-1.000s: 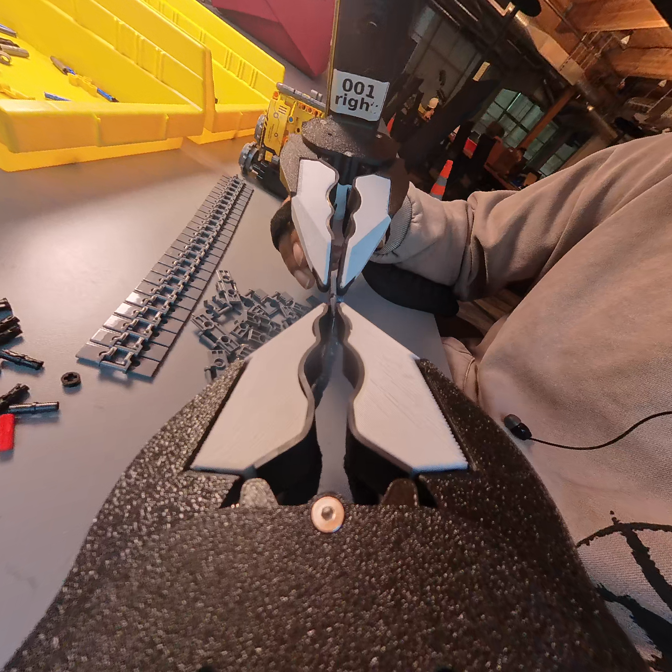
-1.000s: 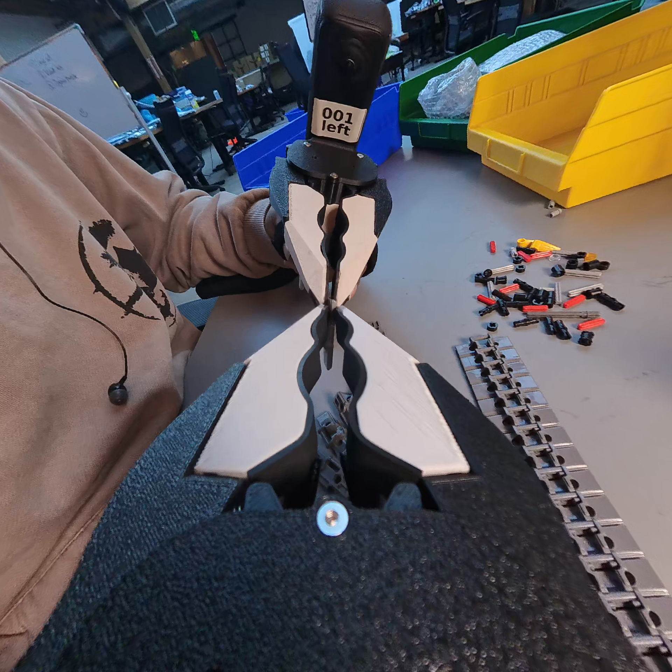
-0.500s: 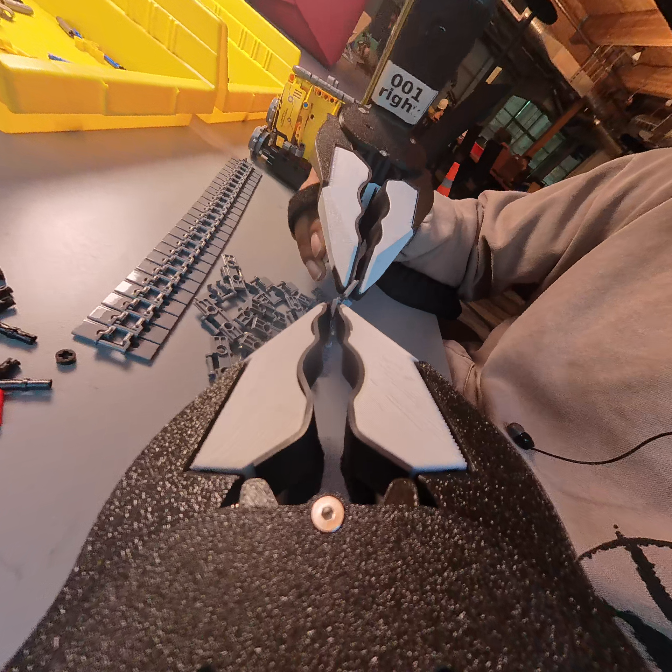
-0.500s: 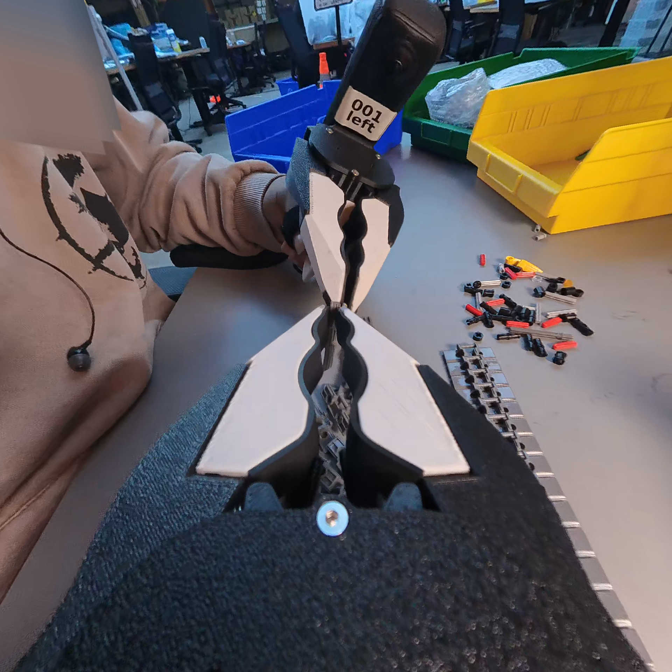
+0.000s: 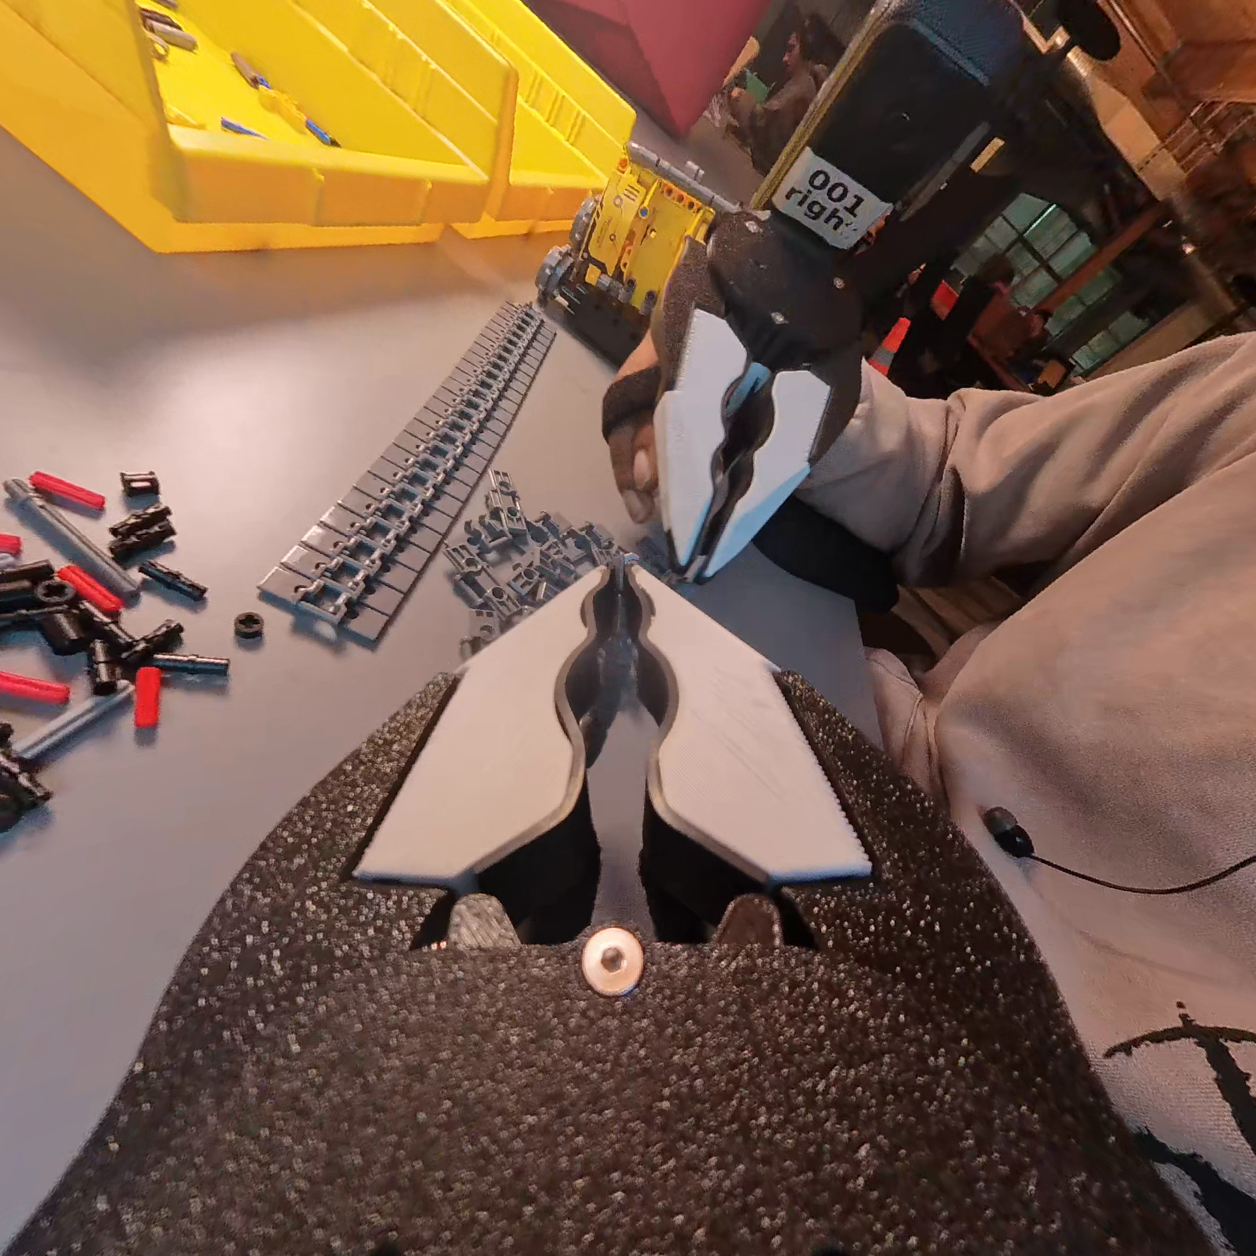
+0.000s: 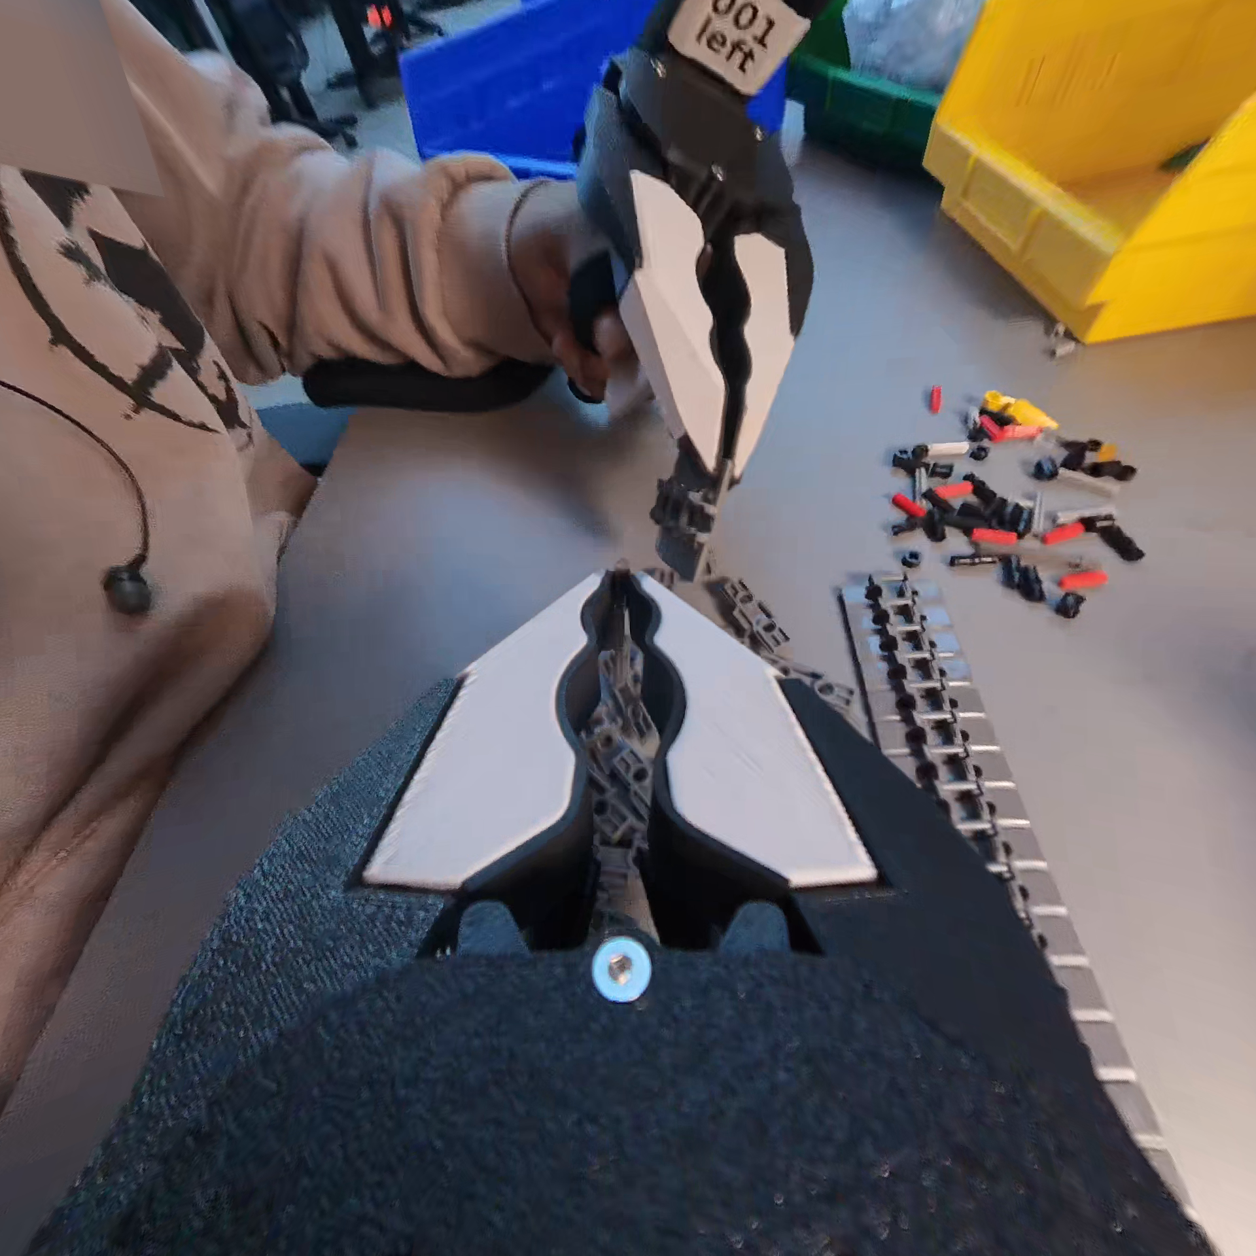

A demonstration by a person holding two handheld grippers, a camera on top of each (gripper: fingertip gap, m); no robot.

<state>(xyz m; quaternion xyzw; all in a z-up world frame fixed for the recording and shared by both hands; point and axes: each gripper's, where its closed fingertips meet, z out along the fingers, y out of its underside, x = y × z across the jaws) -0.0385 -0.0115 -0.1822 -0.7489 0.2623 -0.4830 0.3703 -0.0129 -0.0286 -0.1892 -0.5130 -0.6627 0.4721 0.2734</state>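
Left tongs (image 6: 707,469): clenched on a short grey track piece (image 6: 683,523), which hangs from my tips above the bench (image 5: 238,353), near its edge by my body.
Right tongs (image 6: 620,578): tips pressed together; whether anything thin sits between them, I cannot tell. They hover just beside the hanging piece, apart from it.
Handling: by my judgement the piece is light, hard plastic, jointed, so it can swing or fold. I would grip it on a flat link plate, not the pins.
Loose links (image 5: 537,550): a grey heap lies under both tips, close enough to snag.
Long track strip (image 5: 421,469): laid flat beside the heap, running toward the yellow model (image 5: 632,224).
Small parts (image 6: 1013,503): black and red pins scattered beyond the strip.
Yellow bins (image 5: 326,122): along the far edge, well apart.
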